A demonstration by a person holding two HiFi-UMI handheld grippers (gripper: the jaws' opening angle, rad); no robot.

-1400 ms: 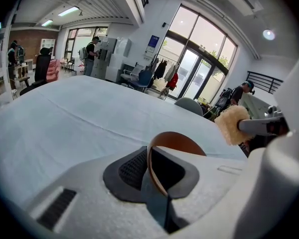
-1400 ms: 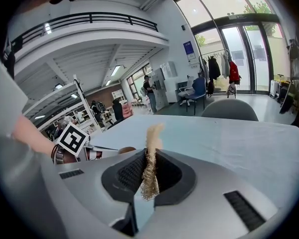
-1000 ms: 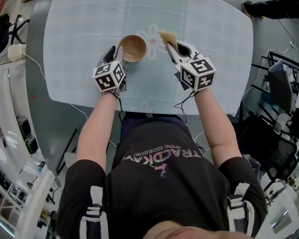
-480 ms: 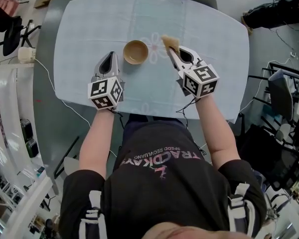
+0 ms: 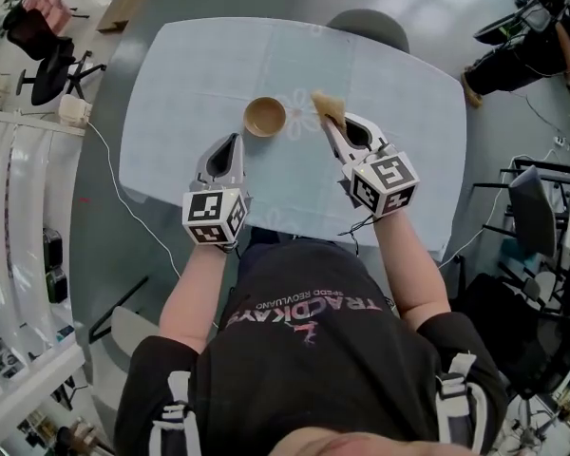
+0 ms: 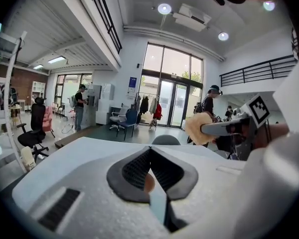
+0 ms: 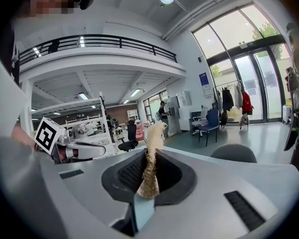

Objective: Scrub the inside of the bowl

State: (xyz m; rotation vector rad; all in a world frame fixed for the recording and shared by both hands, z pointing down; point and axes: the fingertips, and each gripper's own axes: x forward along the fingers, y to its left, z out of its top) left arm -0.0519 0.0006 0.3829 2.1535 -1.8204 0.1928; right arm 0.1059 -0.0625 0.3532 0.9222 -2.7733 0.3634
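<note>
A tan bowl stands upright on the pale blue table, apart from both grippers. My left gripper is lifted well above the table, below and left of the bowl; its jaws have just closed and are shut with nothing between them. My right gripper is raised to the right of the bowl, shut on a beige loofah scrubber, which stands up between the pads in the right gripper view. The left gripper view shows the scrubber in the other gripper.
A grey chair back sits at the table's far edge. Office chairs stand on the floor at left, cables and dark equipment at right. People stand far off in the hall.
Both grippers rose from the table and the view pulled back. The left gripper let go of the bowl's rim, shut empty and drew back towards me. The right one kept the scrubber.
</note>
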